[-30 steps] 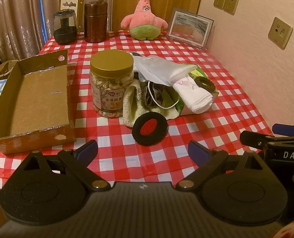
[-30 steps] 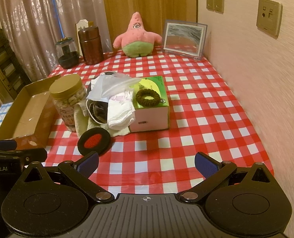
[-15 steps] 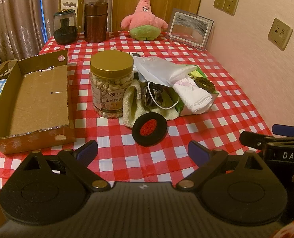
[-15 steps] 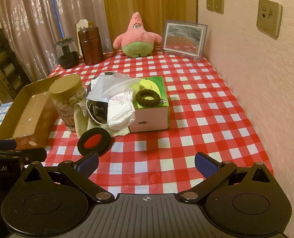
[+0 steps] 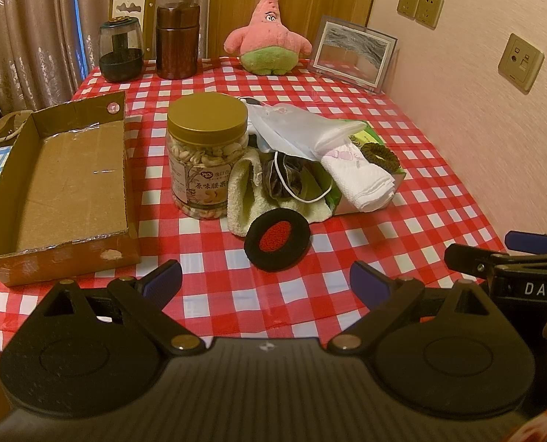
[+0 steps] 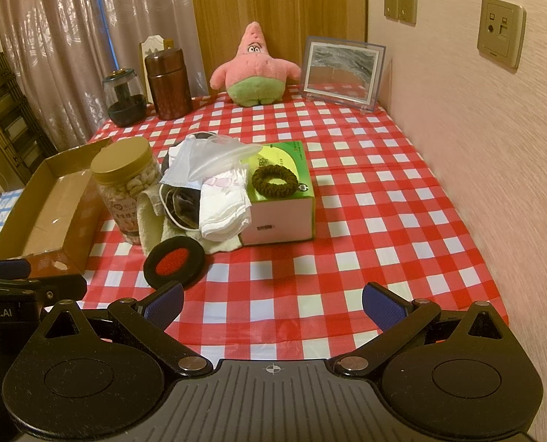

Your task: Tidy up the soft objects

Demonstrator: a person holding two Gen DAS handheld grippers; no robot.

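Observation:
A heap of soft things lies mid-table: a black-and-red round pad point(image 5: 278, 240) point(image 6: 174, 263), a cream towel point(image 5: 242, 191), a folded white cloth point(image 5: 358, 178) point(image 6: 223, 206), a face mask point(image 5: 295, 129) and a brown hair tie point(image 5: 380, 154) point(image 6: 274, 181) on a green tissue box point(image 6: 281, 199). A pink starfish plush point(image 5: 268, 38) point(image 6: 255, 68) sits at the back. An open cardboard box point(image 5: 63, 184) point(image 6: 41, 213) stands at the left. My left gripper point(image 5: 265, 283) and right gripper point(image 6: 272, 301) are open and empty, above the near table edge.
A jar of cashews point(image 5: 205, 158) stands between the box and the heap. A glass jar point(image 5: 120, 49), a brown canister point(image 5: 177, 40) and a picture frame point(image 5: 352, 53) stand along the back. A wall point(image 6: 494, 147) runs along the right side.

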